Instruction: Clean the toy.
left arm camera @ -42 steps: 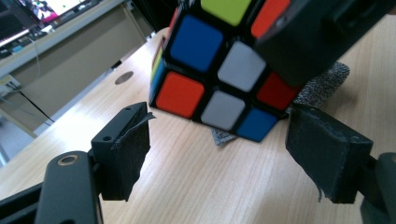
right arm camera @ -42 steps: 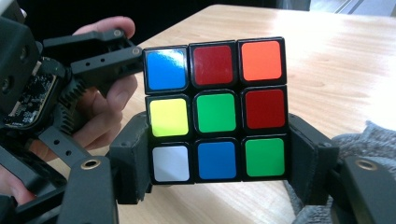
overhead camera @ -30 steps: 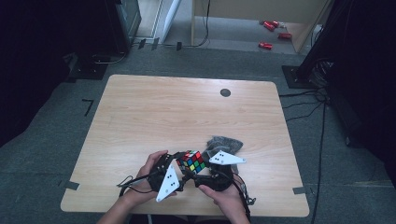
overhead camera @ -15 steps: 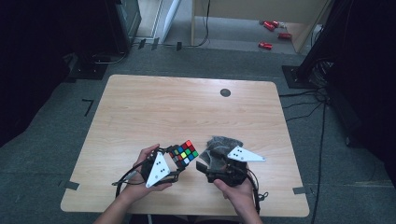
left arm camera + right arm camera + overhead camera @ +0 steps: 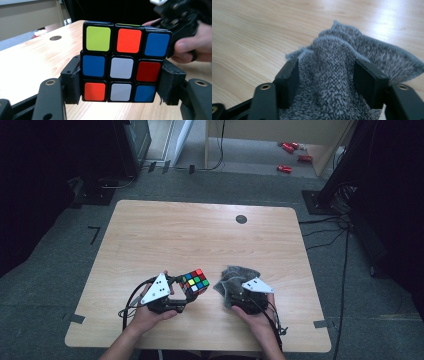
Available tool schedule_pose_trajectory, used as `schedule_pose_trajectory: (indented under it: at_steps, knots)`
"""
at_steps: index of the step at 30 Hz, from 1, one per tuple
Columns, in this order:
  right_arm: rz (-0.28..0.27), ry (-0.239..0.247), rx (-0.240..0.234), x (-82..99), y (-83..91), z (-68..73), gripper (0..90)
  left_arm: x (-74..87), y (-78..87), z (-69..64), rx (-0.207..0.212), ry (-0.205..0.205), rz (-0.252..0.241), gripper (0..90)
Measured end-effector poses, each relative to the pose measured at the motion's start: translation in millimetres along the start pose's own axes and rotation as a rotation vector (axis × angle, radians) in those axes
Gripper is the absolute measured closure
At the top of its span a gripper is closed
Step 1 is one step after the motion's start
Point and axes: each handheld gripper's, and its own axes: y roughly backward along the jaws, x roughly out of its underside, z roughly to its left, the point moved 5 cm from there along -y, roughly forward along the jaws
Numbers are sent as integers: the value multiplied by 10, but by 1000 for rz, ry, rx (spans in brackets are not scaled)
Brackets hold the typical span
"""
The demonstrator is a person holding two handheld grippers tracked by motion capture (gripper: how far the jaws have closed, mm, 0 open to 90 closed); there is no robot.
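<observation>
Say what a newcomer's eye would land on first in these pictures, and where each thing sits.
First comes the bright colour cube, clamped between the pads of the left hand-held gripper above the near edge of the wooden table. Next is the crumpled grey cloth lying on the table to the cube's right, with the right hand-held gripper down over it, a raised fold between its jaws, which have just been closing.

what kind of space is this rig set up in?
Probably a lab or workshop recording space: a bare wooden table on grey carpet, tape marks at the table's corners, and loose cables running across the floor.
</observation>
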Motion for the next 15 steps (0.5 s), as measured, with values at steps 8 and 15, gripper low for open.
schedule_pose_trajectory:
  at_steps: [8,15]
  knots:
    - [76,63,26,123,-115,17,577,6,11,18,47,44,-7,337]
    - [17,0,-3,40,6,-15,729,31,-19,9,59,67,19,337]
